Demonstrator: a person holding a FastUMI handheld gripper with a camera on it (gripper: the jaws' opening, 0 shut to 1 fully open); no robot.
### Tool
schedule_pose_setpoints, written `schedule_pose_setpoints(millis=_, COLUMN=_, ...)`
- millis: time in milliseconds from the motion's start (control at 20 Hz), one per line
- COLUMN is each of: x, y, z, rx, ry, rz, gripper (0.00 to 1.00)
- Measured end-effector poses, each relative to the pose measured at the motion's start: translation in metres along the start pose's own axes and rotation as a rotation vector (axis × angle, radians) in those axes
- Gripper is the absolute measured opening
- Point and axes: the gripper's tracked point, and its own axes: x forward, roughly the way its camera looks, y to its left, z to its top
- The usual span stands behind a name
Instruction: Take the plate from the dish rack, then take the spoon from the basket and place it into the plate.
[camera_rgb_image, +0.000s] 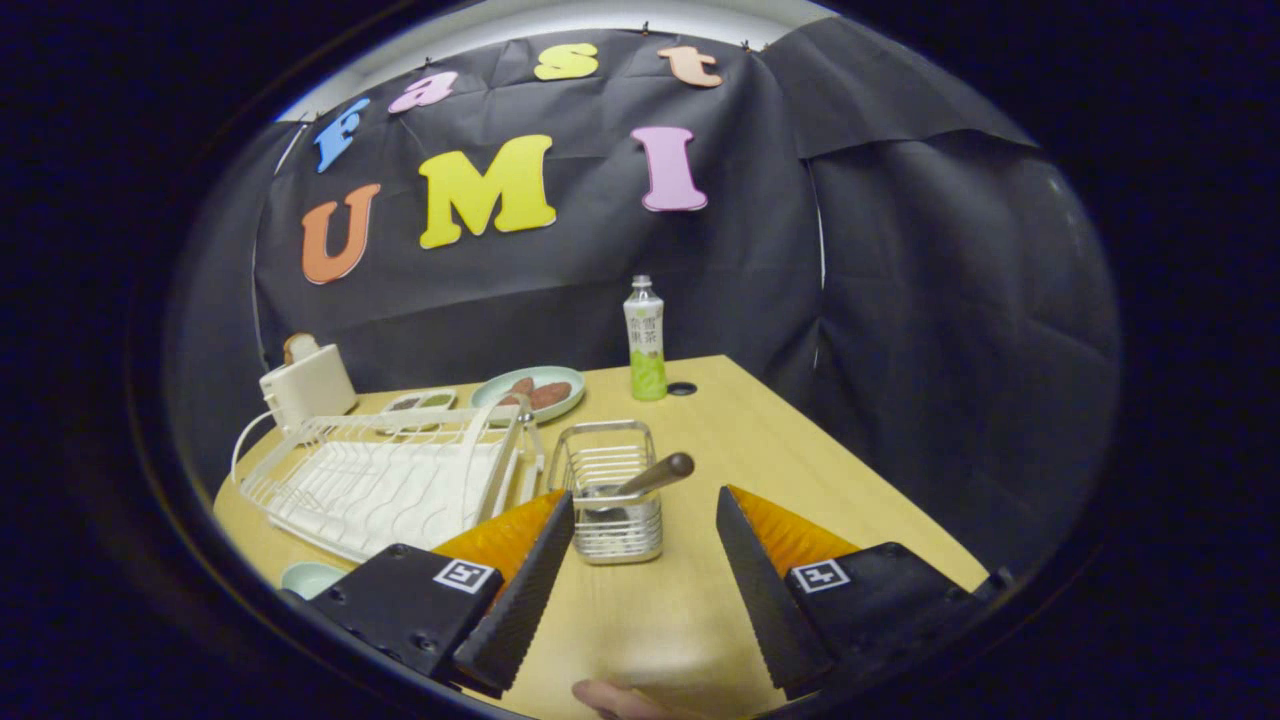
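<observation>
My gripper (645, 520) stood with jaws apart, holding nothing. Just ahead, the basket (608, 490) held the spoon (652, 477), handle leaning out.

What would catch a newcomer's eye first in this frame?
The open gripper, jaws spread wide with nothing between them, and just ahead of it the wire basket with the spoon handle leaning out. Beside the basket sits the white dish rack; beyond it a green bottle stands at the far table edge.
</observation>
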Motion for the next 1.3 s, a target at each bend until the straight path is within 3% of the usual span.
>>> schedule_pose_setpoints(millis=150, x=0.020, y=0.004, z=0.005, rx=0.016, ry=-0.002, rz=0.033, gripper=0.93)
schedule_pose_setpoints(millis=400, x=0.046, y=0.010, z=0.004, rx=0.032, ry=-0.011, rz=0.054, gripper=0.69)
schedule_pose_setpoints(millis=550, x=0.048, y=0.023, z=0.013, rx=0.016, ry=-0.029, rz=0.081, gripper=0.37)
schedule_pose_setpoints(millis=600, x=0.047, y=0.024, z=0.018, rx=-0.003, ry=-0.044, rz=0.061, gripper=0.33)
schedule_pose_setpoints(millis=650, x=0.046, y=0.026, z=0.022, rx=-0.027, ry=-0.051, rz=0.052, gripper=0.21)
schedule_pose_setpoints(millis=850, x=0.043, y=0.045, z=0.042, rx=-0.100, ry=-0.078, rz=0.043, gripper=0.14)
schedule_pose_setpoints(millis=1050, x=0.026, y=0.053, z=0.076, rx=-0.106, ry=-0.132, rz=0.035, gripper=0.14)
schedule_pose_setpoints(millis=1300, x=-0.030, y=0.062, z=0.116, rx=-0.112, ry=-0.217, rz=0.051, gripper=0.14)
